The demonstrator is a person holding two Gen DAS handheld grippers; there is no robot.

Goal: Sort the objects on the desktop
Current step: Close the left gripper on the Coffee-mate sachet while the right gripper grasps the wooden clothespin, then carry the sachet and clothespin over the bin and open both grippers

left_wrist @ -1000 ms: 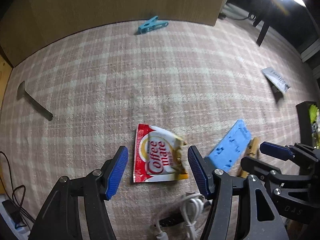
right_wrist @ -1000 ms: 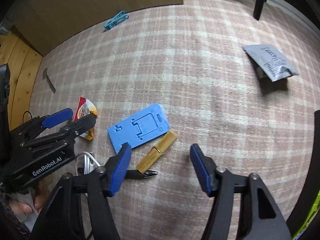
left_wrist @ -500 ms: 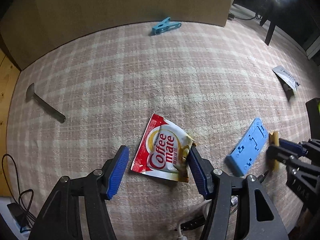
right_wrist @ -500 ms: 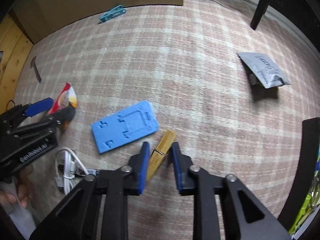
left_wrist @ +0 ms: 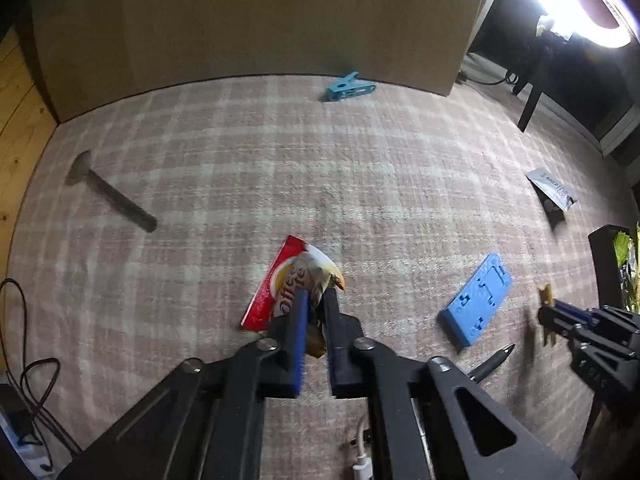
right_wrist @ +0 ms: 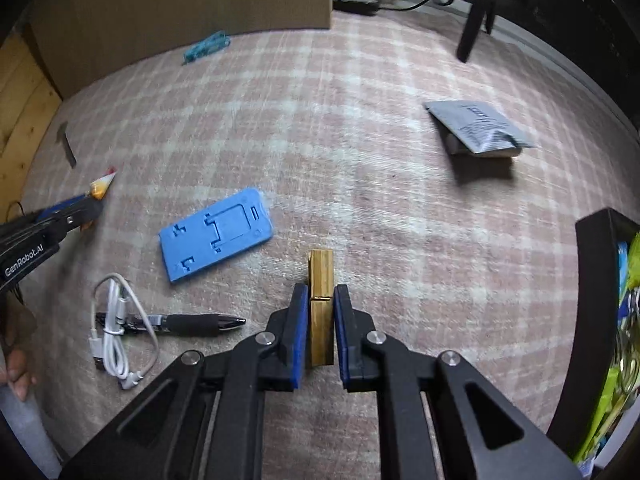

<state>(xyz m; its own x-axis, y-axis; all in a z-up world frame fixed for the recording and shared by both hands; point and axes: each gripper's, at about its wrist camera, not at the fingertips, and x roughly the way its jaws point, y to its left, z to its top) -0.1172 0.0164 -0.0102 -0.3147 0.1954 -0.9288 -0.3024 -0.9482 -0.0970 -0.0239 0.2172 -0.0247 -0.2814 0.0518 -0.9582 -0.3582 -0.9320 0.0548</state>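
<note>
While the blue phone stand (right_wrist: 216, 239) lies flat mid-desk on the plaid cloth (left_wrist: 280, 168) between both tools, the left gripper (left_wrist: 315, 308), jaws just closed, pinches the red creamer sachet (left_wrist: 280, 284) by its near edge. Toward the desk's right edge, the right gripper (right_wrist: 321, 304), also just closing, clamps the wooden clothespin (right_wrist: 320, 280), which pokes forward past its pads.

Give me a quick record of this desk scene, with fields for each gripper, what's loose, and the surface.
left gripper: shut on the Coffee mate sachet
right gripper: shut on the wooden clothespin
loose nearby: blue phone stand, black pen, white USB cable
loose farther off: blue clothespin, grey packet
surface: pink plaid cloth
</note>
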